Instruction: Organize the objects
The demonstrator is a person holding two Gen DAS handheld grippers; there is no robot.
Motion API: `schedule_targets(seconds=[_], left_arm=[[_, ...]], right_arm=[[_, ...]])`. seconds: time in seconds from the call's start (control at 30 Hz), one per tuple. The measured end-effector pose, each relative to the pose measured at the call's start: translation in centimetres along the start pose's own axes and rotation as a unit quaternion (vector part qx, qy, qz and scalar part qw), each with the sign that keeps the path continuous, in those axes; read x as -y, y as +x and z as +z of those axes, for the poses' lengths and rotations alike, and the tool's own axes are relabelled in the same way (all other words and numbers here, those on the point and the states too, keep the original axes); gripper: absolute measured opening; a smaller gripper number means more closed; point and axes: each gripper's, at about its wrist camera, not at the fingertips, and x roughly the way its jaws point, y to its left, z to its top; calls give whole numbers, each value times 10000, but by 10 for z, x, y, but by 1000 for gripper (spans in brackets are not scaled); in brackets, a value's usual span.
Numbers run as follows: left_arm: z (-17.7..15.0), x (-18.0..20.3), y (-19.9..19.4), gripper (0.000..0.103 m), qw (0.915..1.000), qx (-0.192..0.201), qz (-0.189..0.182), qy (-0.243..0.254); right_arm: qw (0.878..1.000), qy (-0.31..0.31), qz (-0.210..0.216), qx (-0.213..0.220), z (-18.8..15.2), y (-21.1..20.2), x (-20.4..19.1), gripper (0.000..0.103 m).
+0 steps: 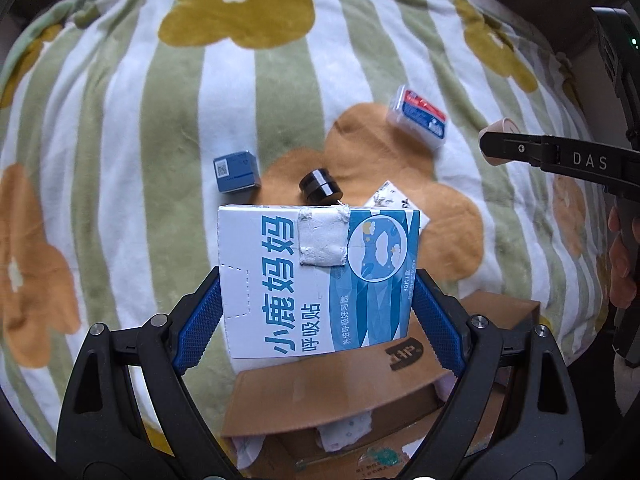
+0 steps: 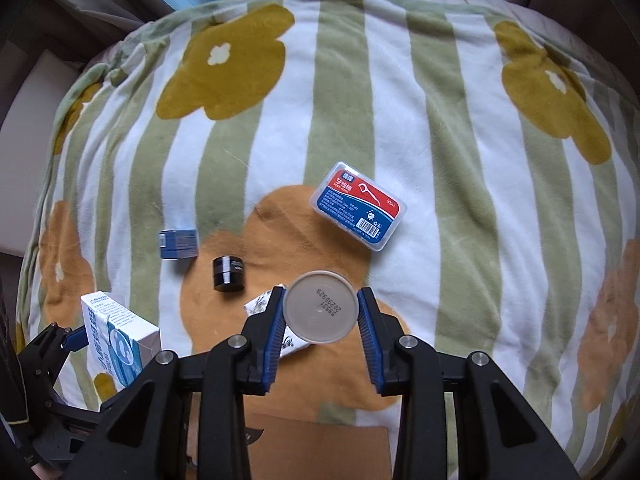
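We are holding the white-and-blue carton in the left gripper, its blue ribbed pads pressing on the carton's two narrow sides, so these jaws are clamped on it. The carton is hanging above the open cardboard box at the near edge of the bed, its far end reaching past the fingertips. It is carrying large blue Chinese lettering, a round blue cloud picture and a grey taped patch near its top edge. In the right gripper we are gripping a round beige container by its sides, the pads touching its rim left and right; its flat face is turning toward the camera and showing a printed date code. It is sitting above the blanket, partly covering a small white printed packet below it. On the green-striped flowered blanket are lying a small blue box, a black jar just beside it, and a clear floss-pick case with a red-and-blue label farther off to the right. From the left wrist view we are seeing the right gripper's finger from the side, with the beige container at its tip.
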Motion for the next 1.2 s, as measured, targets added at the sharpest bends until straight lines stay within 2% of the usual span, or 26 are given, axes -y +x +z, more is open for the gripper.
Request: schedule_targets(seconds=[0.27,0.5,0.83,1.2], left_arm=[[-27,10,-52,88,9991,355,-28,231],[-67,15,-73,88,9985,459,-55,305],[-126,16,-69,88,9990,346,-100,270],[-167,11,-42,88,9997,120,-143,170]], right_arm=[[9992,-97,119,378,-31,-43,-24,33],[9986,-242,138,447,-74,-66,-34,33],[9990,-358,118,226,-138,-59,-44,33],[9988,-464,122,-113,-189,-26,-51,32]])
